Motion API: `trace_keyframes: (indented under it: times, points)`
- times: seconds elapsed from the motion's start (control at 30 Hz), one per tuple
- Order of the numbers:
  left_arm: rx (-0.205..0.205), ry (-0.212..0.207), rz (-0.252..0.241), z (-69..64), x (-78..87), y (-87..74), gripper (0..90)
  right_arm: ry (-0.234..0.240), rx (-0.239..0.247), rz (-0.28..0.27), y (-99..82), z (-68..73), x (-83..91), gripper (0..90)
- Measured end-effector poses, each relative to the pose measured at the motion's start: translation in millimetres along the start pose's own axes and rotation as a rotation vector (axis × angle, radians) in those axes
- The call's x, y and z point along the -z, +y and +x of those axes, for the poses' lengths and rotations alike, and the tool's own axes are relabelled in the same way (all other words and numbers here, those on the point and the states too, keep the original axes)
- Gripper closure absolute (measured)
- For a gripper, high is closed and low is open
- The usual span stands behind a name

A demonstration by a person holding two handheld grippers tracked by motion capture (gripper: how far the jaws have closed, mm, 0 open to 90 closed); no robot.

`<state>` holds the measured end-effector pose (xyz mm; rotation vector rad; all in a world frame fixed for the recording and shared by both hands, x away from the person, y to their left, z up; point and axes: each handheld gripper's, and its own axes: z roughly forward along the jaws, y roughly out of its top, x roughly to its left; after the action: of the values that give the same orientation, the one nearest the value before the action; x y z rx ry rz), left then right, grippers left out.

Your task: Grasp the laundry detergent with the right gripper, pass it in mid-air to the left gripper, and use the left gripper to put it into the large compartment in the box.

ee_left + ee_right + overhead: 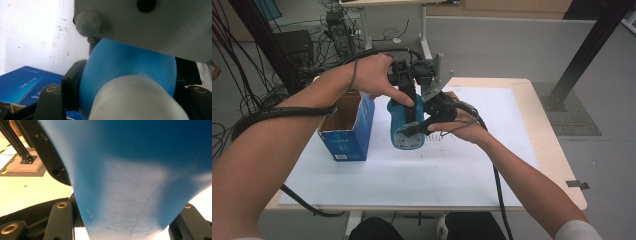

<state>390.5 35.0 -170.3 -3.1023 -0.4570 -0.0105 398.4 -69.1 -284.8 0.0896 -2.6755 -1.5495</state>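
Across the counter [522, 95], a white sheet [412, 175] covers most of the top; its near left corner is cut off behind the person's left forearm. An open blue carton [349, 127] stands at the left of the sheet, its far wall partly masked by that arm. Just to its right, held above the sheet at mid-counter, is the blue bottle [404, 127], white-capped as the left gripper view shows [140, 100].

Left hand-held gripper [408, 97]: comes down from above onto the upper part of the bottle, jaws pinching it on either side below the cap. Right hand-held gripper [424, 125]: reaches in from the right, jaws clamped on the bottle's lower body; in its own view the blue wall [140, 182] sits blurred between both jaws.

The bottle's label is too small to read. The grey three-cornered plate [434, 80] and both hands hide the bottle's neck in the high view. Cables and a black post [587, 55] lie beyond the counter, well apart from the work.
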Motion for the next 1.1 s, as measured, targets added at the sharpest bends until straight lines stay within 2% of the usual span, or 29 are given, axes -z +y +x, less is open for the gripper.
trace_keyframes:
  times: [1.1]
  points:
    - [-0.002, 0.000, 0.011, -0.2, -1.1, 1.5, 35.1, 0.007, -0.012, -0.005, -2.8, -0.2, -0.1, 43.7]
